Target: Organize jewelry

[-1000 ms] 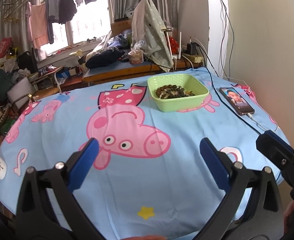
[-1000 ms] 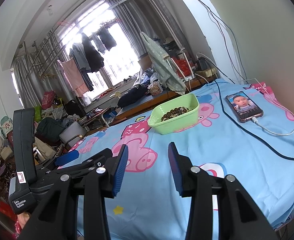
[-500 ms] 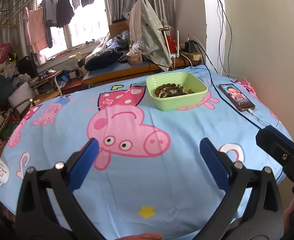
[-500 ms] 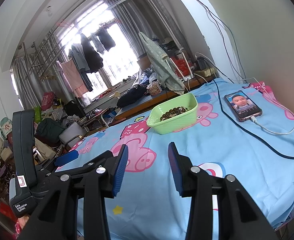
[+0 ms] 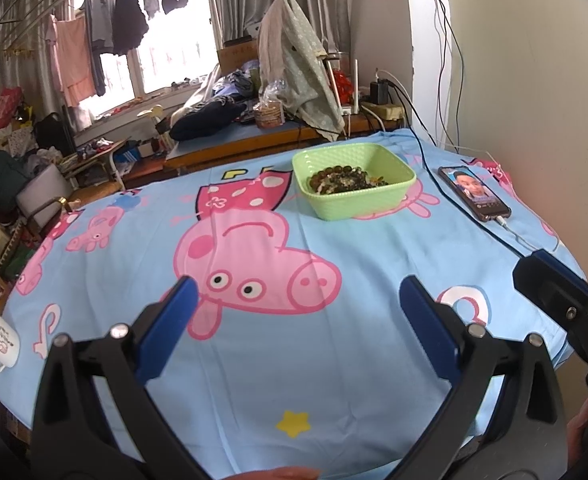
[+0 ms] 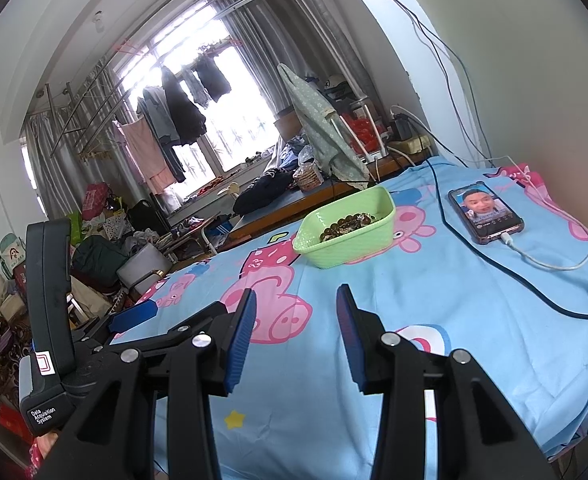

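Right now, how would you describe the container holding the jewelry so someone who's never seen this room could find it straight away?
Start at the table under the blue cartoon-pig cloth. Toward its far side, left of the phone charging by the wall, sits a light green basket with a woven texture. It is the only container on the cloth, and the beaded bracelets piled inside are dark brown and green.

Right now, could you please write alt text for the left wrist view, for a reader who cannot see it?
The open left gripper hovers over a blue cartoon-pig tablecloth. Farther away stands a green basket holding beaded jewelry, with a charging phone to its right.
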`<state>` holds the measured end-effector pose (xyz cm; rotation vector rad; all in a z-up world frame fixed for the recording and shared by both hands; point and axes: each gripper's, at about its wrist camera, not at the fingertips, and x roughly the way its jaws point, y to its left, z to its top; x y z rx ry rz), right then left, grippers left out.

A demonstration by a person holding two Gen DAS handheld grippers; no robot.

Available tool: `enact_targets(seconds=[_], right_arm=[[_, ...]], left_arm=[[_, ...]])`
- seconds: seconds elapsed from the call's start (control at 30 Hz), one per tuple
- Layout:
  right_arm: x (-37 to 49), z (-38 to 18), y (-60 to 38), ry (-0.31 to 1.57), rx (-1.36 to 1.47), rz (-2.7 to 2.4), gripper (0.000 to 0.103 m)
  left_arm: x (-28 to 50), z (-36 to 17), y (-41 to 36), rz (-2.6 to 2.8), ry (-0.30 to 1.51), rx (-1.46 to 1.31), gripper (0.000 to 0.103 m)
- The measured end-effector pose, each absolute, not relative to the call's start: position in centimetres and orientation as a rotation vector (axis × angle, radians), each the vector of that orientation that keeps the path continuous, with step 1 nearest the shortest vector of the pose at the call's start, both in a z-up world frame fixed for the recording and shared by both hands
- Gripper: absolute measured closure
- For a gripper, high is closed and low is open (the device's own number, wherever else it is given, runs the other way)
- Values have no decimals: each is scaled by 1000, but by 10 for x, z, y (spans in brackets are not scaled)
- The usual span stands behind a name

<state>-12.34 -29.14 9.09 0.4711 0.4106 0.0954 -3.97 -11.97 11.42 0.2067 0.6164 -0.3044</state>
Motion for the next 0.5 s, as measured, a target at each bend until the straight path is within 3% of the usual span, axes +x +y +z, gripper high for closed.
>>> enact_targets(seconds=[0.5], right_arm=[[-124, 99, -284, 407, 421, 96, 91]], left_arm=[[-47, 122, -105, -303, 580, 168, 6]])
